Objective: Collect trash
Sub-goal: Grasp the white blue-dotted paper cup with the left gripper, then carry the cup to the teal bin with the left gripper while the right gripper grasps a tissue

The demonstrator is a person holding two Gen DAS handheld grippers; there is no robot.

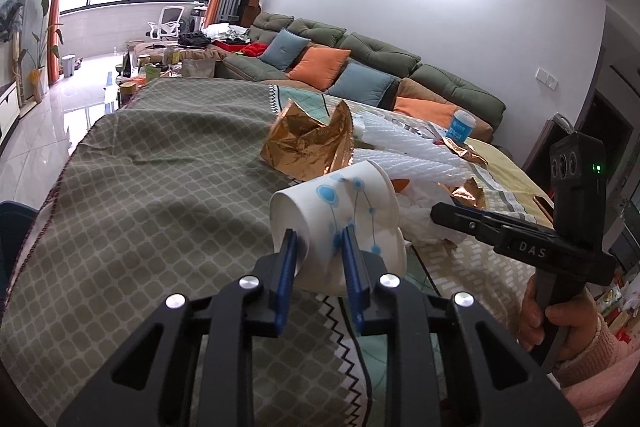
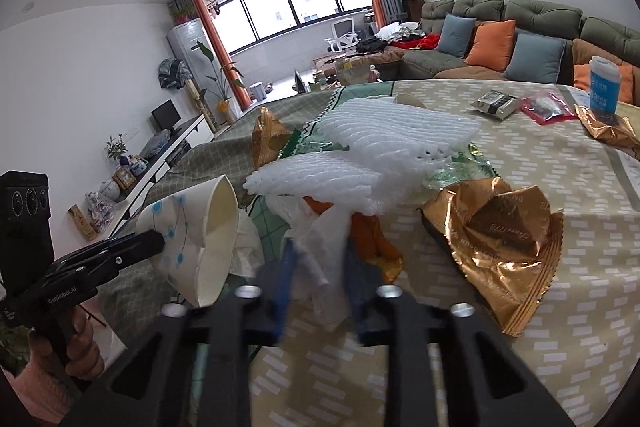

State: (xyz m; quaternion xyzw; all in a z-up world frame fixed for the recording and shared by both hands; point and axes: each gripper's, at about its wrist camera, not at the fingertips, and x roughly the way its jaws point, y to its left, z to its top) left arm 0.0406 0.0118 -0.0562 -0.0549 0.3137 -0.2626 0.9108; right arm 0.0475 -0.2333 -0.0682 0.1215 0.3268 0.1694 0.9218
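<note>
1. Table [image 2: 520, 163] under patterned cloths is carrying the trash heap near its front edge; sofa [image 1: 360, 59] is standing behind.
2. White foam netting [image 2: 384, 143] is lying across the middle of the heap. Judged very light, springy, easy to snag; any edge should serve as a hold.
3. Gold wrappers: one [image 2: 496, 227] is sitting just right of the heap, another [image 1: 312, 143] behind the cup. Judged stiff-crinkly, slick; best pinched at a fold.
4. Paper cup [image 1: 340, 211] is lying on its side, flattened, at the heap's left edge. Left gripper [image 1: 318, 247] is clamping its wall, pads pressing either side. Thin wall is already crushing; light, no slip expected.
5. White tissue or thin plastic [image 2: 320, 247], which one unclear, is bunching at the heap's front. Right gripper [image 2: 318, 259] is clenching on it, jaws nearly together. Soft, limp, weightless; may tear or trail.
6. Blue-labelled tub [image 2: 604, 87] is standing at the far right, untouched.
</note>
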